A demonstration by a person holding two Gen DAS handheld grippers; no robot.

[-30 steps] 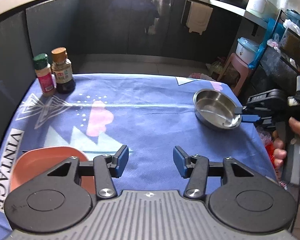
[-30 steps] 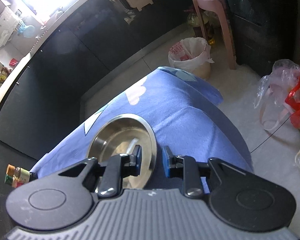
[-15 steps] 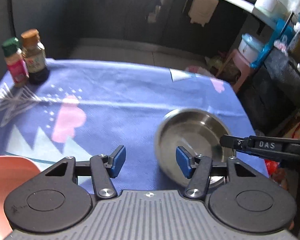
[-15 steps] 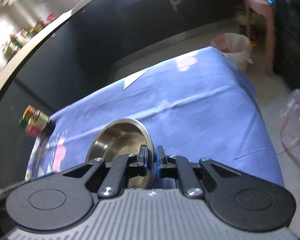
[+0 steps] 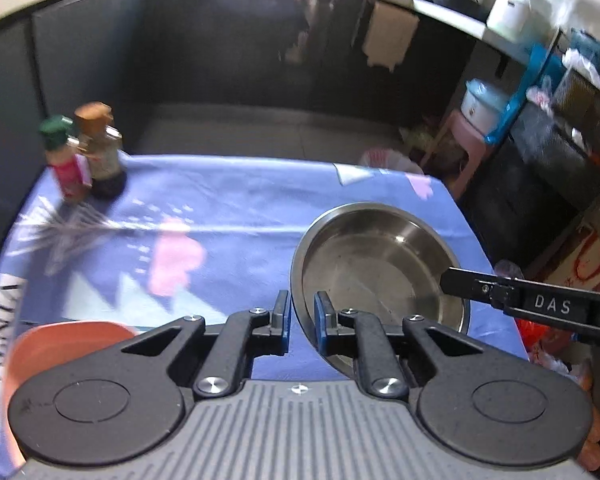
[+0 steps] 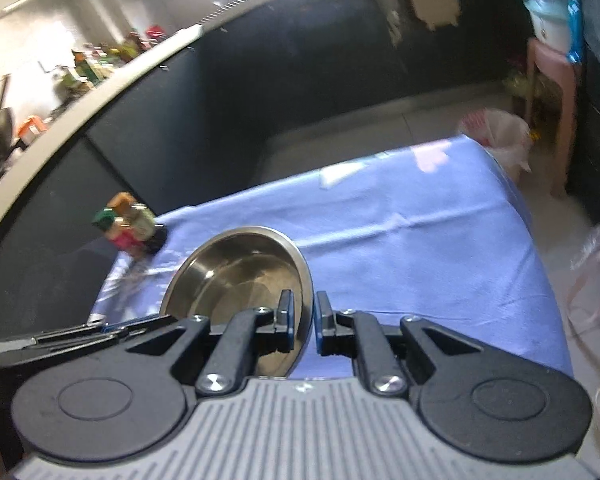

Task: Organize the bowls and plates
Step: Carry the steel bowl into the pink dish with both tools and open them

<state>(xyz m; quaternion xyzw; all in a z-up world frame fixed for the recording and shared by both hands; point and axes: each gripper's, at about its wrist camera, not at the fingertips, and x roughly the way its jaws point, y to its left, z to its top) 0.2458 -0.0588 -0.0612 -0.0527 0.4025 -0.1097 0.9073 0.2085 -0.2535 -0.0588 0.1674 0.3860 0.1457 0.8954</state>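
Our left gripper has just been closing and now it's clamped on the near-left rim of the steel bowl, rim sitting right between the blue pads. Our right gripper is pinched onto the same bowl from the opposite side, and from the left wrist view we only see it as a black finger poking in over the bowl's right edge. So both of us are on one bowl, which looks tilted, though we can't tell if it's clear of the blue tablecloth. The bowl looks empty, just shiny metal with reflections inside. Down at the left gripper's near-left corner there's an orange plate, mostly cut off by the gripper body, so we can't tell if anything is on it. Far ahead and left of the left gripper stand two seasoning bottles, touching or nearly so, close to the cloth's far edge. Between the bottles and the bowl it's open cloth. The bowl sits near the table's right edge, with the floor and a pink stool beyond. Both views are a bit blurry.
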